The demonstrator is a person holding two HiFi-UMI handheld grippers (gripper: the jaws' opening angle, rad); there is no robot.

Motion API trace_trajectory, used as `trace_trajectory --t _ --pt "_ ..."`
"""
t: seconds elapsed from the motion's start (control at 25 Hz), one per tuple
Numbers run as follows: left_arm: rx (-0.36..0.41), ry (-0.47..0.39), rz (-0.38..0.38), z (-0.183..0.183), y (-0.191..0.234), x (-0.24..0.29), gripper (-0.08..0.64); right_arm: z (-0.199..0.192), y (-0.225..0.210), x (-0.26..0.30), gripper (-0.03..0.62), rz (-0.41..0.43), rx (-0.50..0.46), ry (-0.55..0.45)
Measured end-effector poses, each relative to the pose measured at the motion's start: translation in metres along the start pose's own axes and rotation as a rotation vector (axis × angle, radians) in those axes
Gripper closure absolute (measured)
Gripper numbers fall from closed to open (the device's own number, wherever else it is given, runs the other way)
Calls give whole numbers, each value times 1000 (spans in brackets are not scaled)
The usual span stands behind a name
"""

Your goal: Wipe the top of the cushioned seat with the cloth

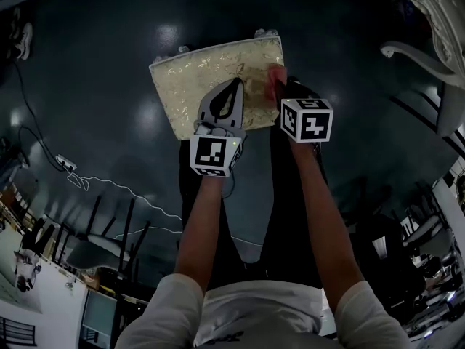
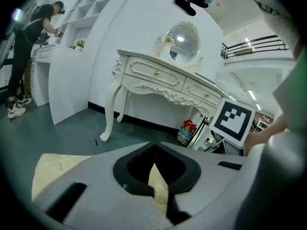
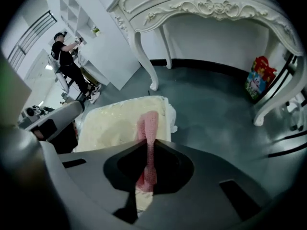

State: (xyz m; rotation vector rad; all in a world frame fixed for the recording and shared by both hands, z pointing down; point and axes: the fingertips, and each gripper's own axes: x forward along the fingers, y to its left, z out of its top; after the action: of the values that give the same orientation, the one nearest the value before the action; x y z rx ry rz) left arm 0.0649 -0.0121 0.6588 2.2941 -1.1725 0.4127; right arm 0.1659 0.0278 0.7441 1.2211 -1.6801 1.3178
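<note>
The cushioned seat (image 1: 192, 75) is a cream, gold-patterned stool on the dark floor in front of me. It also shows as the seat (image 3: 108, 123) in the right gripper view and the seat (image 2: 53, 169) in the left one. My right gripper (image 1: 282, 87) hangs over the seat's right edge, shut on a pink cloth (image 3: 147, 128) that lies forward onto the cushion. The cloth (image 1: 275, 77) touches the top near the right side. My left gripper (image 1: 235, 86) rests over the cushion's middle, its jaws together and holding nothing (image 2: 154, 150).
An ornate white dressing table (image 2: 163, 78) with curved legs (image 3: 148, 66) stands just beyond the seat. A colourful bag (image 3: 259, 78) lies under it. A person (image 3: 67, 61) works at white shelves far left. A white cable (image 1: 109, 187) trails on the floor.
</note>
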Motion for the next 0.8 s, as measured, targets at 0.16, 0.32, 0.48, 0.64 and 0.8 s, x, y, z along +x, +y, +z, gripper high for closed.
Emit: trace_trajectory --t 0.16,0.32,0.48,0.64,0.8 --pt "8 5 -9 -5 -3 -2 548 -7 -33 -2 571 -70 -21 9" --pt "4 12 9 -11 7 -12 548 -13 -40 7 571 -47 43 16" --pt "-39 -6 47 -10 25 -28 548 -8 -38 -2 571 -88 86 -10" --pt "-53 -32 98 -2 55 -58 548 3 14 -15 571 -25 110 -59" --pt "-76 -45 163 1 90 -90 548 2 103 4 570 125 76 -38"
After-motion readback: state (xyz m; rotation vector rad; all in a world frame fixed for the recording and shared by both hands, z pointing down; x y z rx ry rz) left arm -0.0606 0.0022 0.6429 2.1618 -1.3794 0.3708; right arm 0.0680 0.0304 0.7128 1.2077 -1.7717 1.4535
